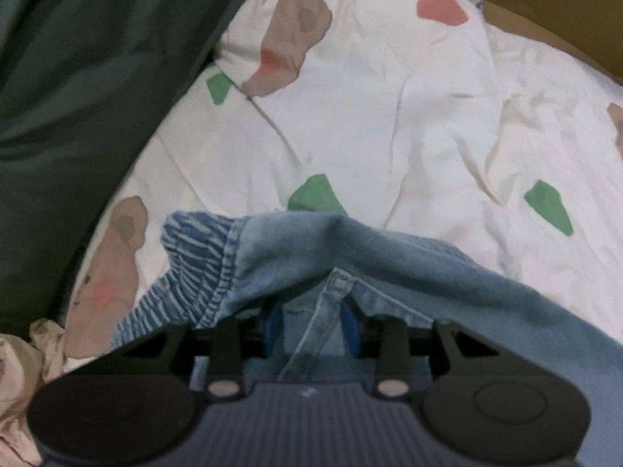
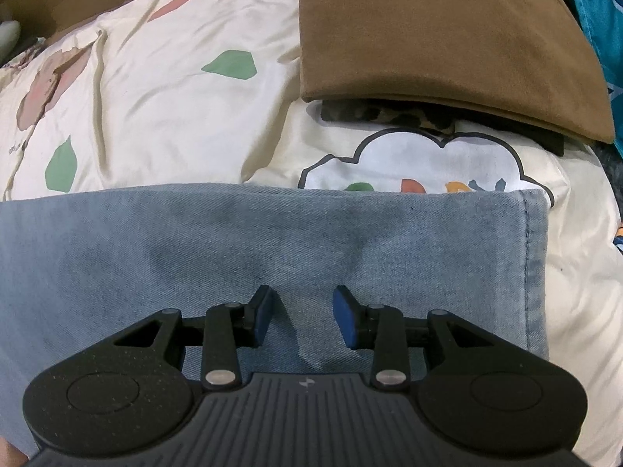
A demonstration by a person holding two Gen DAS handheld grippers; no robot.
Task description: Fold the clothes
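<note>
Light blue jeans lie across a white patterned duvet [image 1: 389,116]. In the left wrist view their striped elastic waistband [image 1: 194,260] and a raised fold of denim [image 1: 389,257] drape over my left gripper [image 1: 311,323]. Its blue pads [image 1: 349,325] sit under that fold with a seamed bunch of denim pinched between them. In the right wrist view a flat jeans leg [image 2: 272,233] with its hem [image 2: 535,264] at the right lies under my right gripper [image 2: 303,319]. Its pads [image 2: 344,321] stand apart over the cloth, holding nothing.
A folded brown garment [image 2: 447,39] rests on a dark camouflage piece [image 2: 389,114] at the back right of the bed. Dark green fabric [image 1: 78,97] borders the duvet on the left. A crumpled beige cloth [image 1: 23,369] lies at the lower left, and cardboard [image 1: 545,19] is behind.
</note>
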